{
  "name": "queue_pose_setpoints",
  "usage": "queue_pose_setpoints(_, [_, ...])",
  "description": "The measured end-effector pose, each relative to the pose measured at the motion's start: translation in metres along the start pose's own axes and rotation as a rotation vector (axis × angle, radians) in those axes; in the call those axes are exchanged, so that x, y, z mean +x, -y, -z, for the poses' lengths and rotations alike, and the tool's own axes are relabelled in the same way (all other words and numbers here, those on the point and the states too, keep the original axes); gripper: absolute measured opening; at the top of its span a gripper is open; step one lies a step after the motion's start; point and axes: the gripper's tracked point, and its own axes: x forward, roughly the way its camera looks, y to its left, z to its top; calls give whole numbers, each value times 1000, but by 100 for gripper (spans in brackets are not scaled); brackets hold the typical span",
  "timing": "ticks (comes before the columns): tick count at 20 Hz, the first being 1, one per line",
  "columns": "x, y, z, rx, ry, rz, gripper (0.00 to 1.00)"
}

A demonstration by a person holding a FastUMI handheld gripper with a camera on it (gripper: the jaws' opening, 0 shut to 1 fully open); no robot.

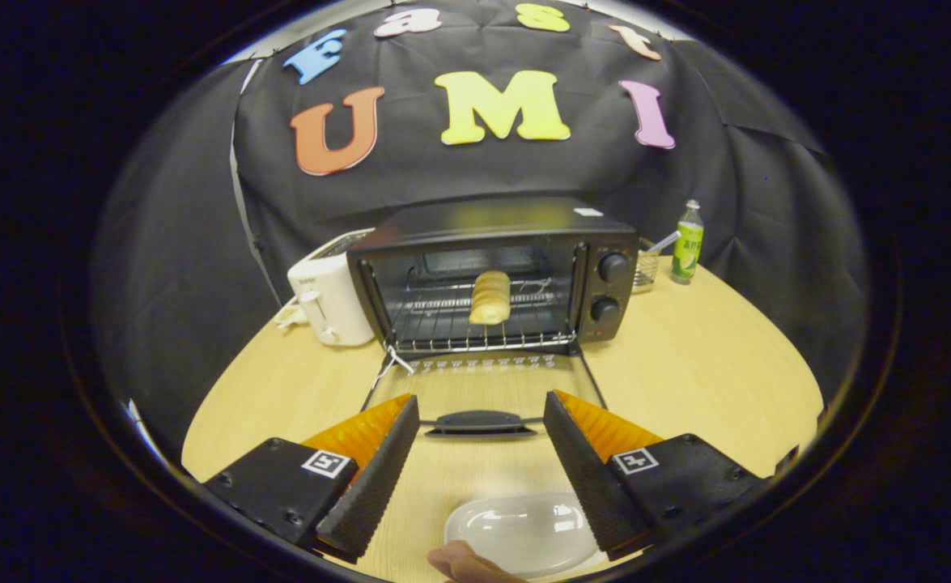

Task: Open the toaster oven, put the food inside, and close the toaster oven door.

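Note:
The black toaster oven [515,235] stands on the round wooden table with its glass door [483,389] folded down flat towards me. A piece of bread [490,297] rests on the wire rack [443,320] inside the oven. The door's handle [480,422] lies between my fingertips, level with them. My gripper [481,411] is open, its ridged black pads [374,478] wide apart and touching nothing. An empty white plate [524,530] sits on the table between the fingers, close to me.
A white toaster [329,295] stands left of the oven. A glass with a spoon [647,267] and a green bottle [688,243] stand to its right. A fingertip [463,563] shows at the plate's near rim. The table [710,364] is ringed by black cloth.

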Motion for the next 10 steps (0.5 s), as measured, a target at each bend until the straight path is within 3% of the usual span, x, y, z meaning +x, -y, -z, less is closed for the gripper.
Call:
queue_pose_setpoints(5, [23,-6,48,-14,-124,22,100])
queue_pose_setpoints(10, [48,-1,62,32,-171,41,100])
